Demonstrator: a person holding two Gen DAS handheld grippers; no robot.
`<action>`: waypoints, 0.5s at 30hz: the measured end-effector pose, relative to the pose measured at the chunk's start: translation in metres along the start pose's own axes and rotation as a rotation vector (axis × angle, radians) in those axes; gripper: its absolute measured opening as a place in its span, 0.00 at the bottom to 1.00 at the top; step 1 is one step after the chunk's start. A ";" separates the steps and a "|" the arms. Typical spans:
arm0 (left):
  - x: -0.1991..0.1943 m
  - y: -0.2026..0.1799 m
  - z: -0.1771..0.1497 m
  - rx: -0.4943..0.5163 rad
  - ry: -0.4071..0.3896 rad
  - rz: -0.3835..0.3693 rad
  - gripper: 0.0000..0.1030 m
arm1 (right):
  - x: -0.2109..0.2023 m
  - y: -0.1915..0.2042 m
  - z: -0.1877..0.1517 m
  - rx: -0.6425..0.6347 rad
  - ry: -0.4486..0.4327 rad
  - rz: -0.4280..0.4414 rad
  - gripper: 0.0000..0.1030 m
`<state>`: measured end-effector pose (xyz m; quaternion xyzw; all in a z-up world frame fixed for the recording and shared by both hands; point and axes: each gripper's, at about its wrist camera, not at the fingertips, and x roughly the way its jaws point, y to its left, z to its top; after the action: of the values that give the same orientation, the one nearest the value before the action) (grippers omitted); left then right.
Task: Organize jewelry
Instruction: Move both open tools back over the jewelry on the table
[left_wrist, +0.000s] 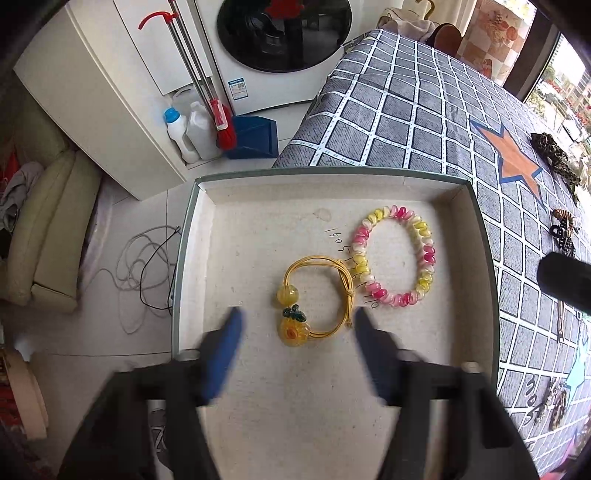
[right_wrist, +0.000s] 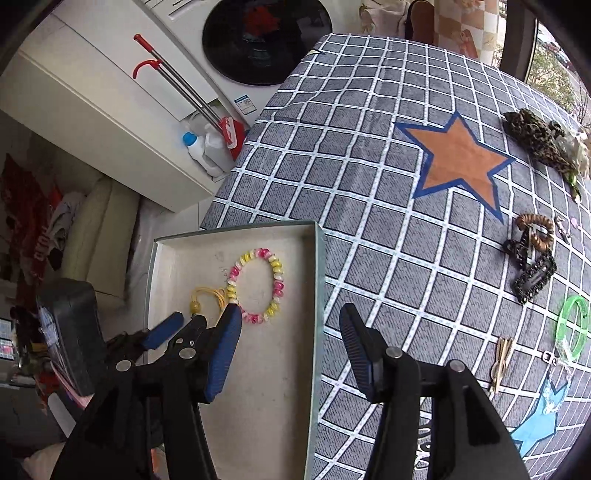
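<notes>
A shallow grey-green box (left_wrist: 484, 236) with a pale floor lies on the checked tablecloth. In it lie a yellow cord bracelet with a fruit charm (left_wrist: 314, 295) and a pink-and-yellow spiral hair tie (left_wrist: 393, 254). My left gripper (left_wrist: 297, 325) is open and empty, low over the box, its fingers either side of the yellow bracelet. My right gripper (right_wrist: 290, 321) is open and empty over the box's right wall (right_wrist: 317, 295); the hair tie (right_wrist: 257, 286) and the left gripper (right_wrist: 184, 325) show there too.
On the cloth at the right lie a leopard scrunchie (right_wrist: 535, 142), a brown hair tie with black clips (right_wrist: 532, 254), a green bangle (right_wrist: 572, 326) and small beige clips (right_wrist: 500, 360). A washing machine (left_wrist: 284, 40), bottles and a broom stand beyond the table's left edge.
</notes>
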<state>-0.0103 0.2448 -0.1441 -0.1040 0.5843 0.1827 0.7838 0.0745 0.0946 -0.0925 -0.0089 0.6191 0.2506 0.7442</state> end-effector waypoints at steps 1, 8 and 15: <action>-0.006 0.000 -0.001 -0.004 -0.033 0.020 1.00 | -0.004 -0.008 -0.006 0.018 0.001 -0.006 0.57; -0.023 -0.011 -0.003 0.058 -0.035 0.015 1.00 | -0.031 -0.065 -0.060 0.141 0.033 -0.074 0.59; -0.039 -0.035 -0.018 0.132 -0.003 -0.024 1.00 | -0.050 -0.116 -0.110 0.282 0.068 -0.127 0.81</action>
<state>-0.0215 0.2001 -0.1140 -0.0590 0.5927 0.1346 0.7919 0.0125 -0.0606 -0.1068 0.0480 0.6711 0.1134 0.7310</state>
